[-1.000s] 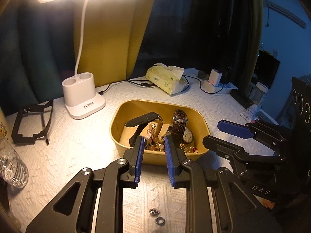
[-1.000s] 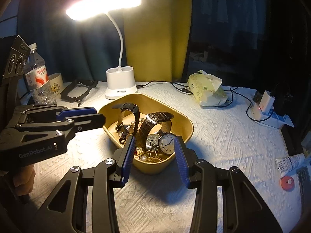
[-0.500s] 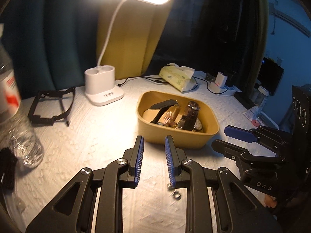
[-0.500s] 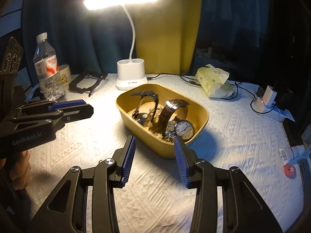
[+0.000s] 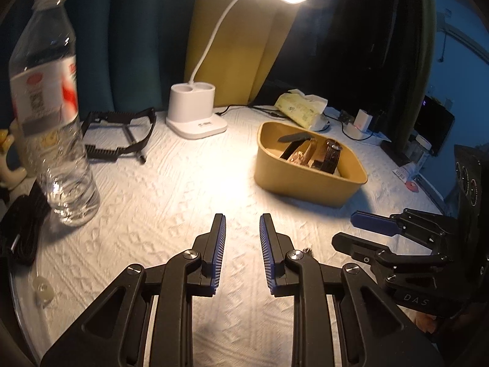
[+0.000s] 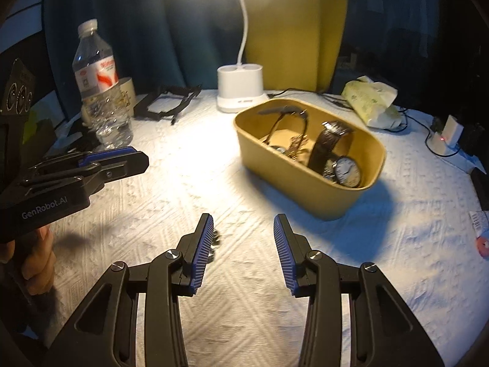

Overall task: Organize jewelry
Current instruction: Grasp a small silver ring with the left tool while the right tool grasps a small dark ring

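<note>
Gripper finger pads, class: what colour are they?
Blue, ridged pads on black arms; clearest in the right wrist view.

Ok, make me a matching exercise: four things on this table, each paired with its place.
Things:
1. bottle
2. lamp
3. watches
4. tissues

Places:
a. inside the tub
b. far left of the table
c. behind the tub, to the right
d. centre back, by the curtain

Pairs: 1-b, 2-d, 3-a, 4-c
</note>
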Tool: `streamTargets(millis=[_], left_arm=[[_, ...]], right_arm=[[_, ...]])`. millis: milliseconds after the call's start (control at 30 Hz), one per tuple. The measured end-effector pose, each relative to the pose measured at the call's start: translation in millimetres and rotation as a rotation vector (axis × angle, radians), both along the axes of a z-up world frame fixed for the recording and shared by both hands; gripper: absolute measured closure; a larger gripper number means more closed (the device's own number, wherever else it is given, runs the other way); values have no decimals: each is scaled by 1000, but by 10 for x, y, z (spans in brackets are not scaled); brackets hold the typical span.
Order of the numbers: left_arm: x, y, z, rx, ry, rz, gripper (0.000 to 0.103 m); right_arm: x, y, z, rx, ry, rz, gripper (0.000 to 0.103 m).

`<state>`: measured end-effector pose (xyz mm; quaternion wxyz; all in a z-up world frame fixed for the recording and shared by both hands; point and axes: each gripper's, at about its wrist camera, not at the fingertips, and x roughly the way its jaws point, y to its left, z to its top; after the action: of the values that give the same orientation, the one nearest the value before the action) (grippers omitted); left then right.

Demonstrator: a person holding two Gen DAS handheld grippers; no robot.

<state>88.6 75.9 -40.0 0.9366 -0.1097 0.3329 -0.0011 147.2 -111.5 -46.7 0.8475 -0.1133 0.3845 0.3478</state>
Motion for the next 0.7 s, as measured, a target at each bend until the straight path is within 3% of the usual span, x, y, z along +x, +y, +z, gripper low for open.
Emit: streamTargets(millis=[467, 633, 700], left_arm=[[-112, 79, -111, -34, 24, 8, 78], [-102, 81, -115, -33, 29, 9, 78], [-97, 78, -119, -30, 32, 11, 78]], right_arm=[[-4, 275, -264, -41, 90, 53, 64], [51, 268, -280, -39, 98, 40, 90], [67, 249, -282, -28, 105, 41, 90]])
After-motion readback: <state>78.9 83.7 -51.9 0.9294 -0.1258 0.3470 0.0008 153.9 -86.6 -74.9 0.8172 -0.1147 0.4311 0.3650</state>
